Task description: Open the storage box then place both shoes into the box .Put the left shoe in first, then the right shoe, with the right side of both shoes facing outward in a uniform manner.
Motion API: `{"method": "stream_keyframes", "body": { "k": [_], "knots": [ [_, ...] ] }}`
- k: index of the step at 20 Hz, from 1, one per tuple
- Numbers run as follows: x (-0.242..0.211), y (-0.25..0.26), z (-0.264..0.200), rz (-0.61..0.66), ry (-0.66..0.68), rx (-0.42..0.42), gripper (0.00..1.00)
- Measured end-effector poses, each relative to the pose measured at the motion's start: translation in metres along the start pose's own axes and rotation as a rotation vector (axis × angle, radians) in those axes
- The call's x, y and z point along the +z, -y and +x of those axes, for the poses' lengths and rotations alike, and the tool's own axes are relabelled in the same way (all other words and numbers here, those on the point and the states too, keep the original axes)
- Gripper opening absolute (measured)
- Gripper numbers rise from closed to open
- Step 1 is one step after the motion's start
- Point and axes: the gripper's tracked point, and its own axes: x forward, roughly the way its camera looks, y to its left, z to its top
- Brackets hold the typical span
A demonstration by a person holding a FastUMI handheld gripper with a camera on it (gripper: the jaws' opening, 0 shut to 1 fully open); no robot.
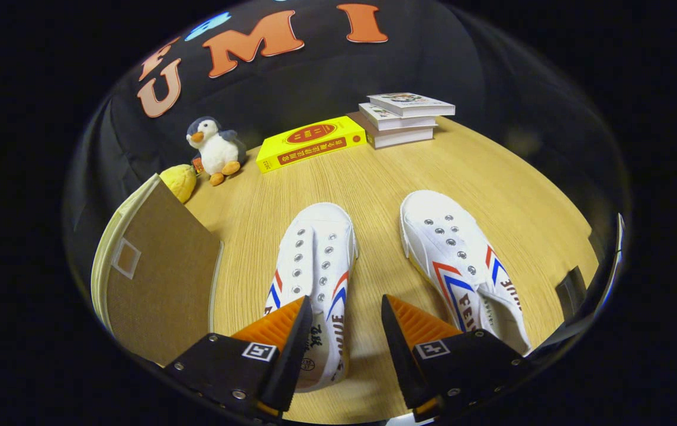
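Tool (343, 340) spread wide, fingers gripping nothing, hovering low over the worktop (374, 189) with bare wood showing in the gap. Left finger overlapping the heel end of the left shoe (315, 260), probably lined up for a pick, since that shoe goes in first; contact impossible to confirm.

Two white canvas shoes, laceless, red and blue stripes on the sides: left shoe at 12 o'clock just ahead of the left finger, toe pointing away; right shoe (457, 260) at 1 o'clock, just beyond the right finger, toe away and angled slightly inward. Set side by side and apart, likely for taking one at a time.

One storage box (155, 278) at 10 o'clock, brown fabric with a pale rim and a small label window, just beside the left shoe; hard to say whether the brown panel is a lid, and whether open or closed.

Further out, at the back of the worktop: one lemon-like yellow toy (180, 180) and one plush penguin (215, 149) at 11 o'clock, one yellow book (309, 143) at 12, one stack of three books (403, 118) at 1 — clutter, apparently, well apart from the shoes
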Motion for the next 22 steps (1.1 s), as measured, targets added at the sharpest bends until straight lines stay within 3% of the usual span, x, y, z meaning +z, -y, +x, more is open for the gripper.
{"method": "stream_keyframes", "body": {
  "k": [5,8,9,11,13,18,22],
  "knots": [
    [-0.005,-0.008,0.013,-0.017,-0.032,0.055,0.65],
    [-0.007,-0.019,0.018,0.006,-0.021,0.140,0.44],
    [-0.006,-0.017,0.017,0.019,-0.018,0.147,0.27],
    [-0.003,-0.015,0.015,0.074,-0.007,0.157,0.18],
    [0.002,-0.016,0.014,0.156,-0.007,0.180,0.02],
    [0.018,-0.025,-0.007,0.175,0.012,0.185,0.00],
    [0.057,-0.044,-0.046,0.171,0.087,0.212,0.00]
  ]
}}
